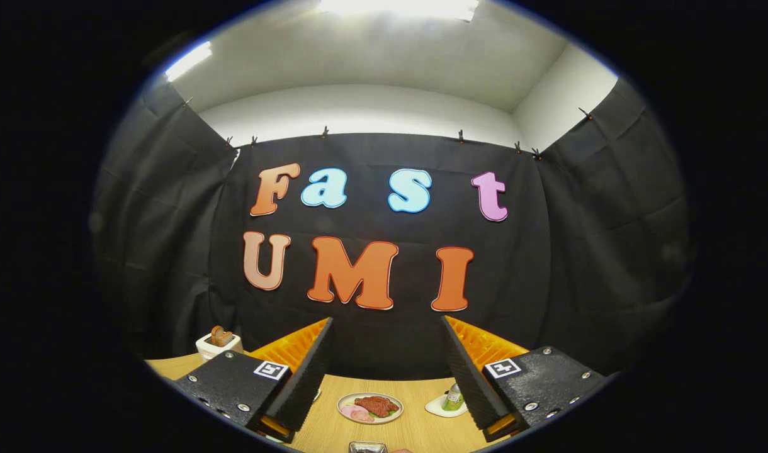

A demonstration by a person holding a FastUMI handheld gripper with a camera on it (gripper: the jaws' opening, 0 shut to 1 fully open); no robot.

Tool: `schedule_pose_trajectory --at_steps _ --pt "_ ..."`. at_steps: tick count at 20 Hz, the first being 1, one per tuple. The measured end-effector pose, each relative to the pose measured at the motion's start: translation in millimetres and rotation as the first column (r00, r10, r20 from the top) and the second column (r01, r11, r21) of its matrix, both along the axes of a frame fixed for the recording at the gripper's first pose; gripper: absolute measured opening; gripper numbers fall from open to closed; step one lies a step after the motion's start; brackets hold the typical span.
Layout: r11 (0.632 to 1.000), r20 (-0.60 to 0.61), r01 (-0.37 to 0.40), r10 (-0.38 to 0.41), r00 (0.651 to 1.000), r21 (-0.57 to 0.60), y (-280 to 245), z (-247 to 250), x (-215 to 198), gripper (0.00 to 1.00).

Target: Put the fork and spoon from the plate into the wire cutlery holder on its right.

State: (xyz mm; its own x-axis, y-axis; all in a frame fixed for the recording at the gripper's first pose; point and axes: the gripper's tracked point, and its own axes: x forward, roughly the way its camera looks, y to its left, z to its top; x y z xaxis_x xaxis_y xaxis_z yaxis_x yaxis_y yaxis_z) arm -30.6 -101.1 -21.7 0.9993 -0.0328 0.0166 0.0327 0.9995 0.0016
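The plate [341, 406] is sitting out on the pale wooden counter [415, 390], roughly midway between its left and right edges and a little short of the far edge, where the black cloth wall is hanging down behind it. It is carrying what looks like a dark red piece of meat, some pink slices and a bit of green; whether cutlery is lying on it too is too small for me to tell. The gripper [387, 319] is hovering well above the counter and pointing level at the wall, and its jaws are standing wide apart, gripping nothing, with the plate showing low down in the gap between them. Just to the right of the plate, a small white dish [435, 408] is resting on the counter with a green and white container [453, 397] standing on it, both partly tucked behind the right finger. Toward the far left corner of the counter, beyond the left finger, a small white box [218, 346] is sitting with something brown poking out of its top. Nearer than the plate, at the near side of the counter, a shiny metal object [367, 447] is peeking up, mostly cut off, so I cannot say what it is. Overhead, ceiling lights are glaring above the cloth.
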Motion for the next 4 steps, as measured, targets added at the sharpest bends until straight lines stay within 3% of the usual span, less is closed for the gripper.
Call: schedule_pose_trajectory --at_steps 4 --pt "1.000 0.014 -0.028 0.028 1.000 0.006 8.6 2.7 0.6 0.97"
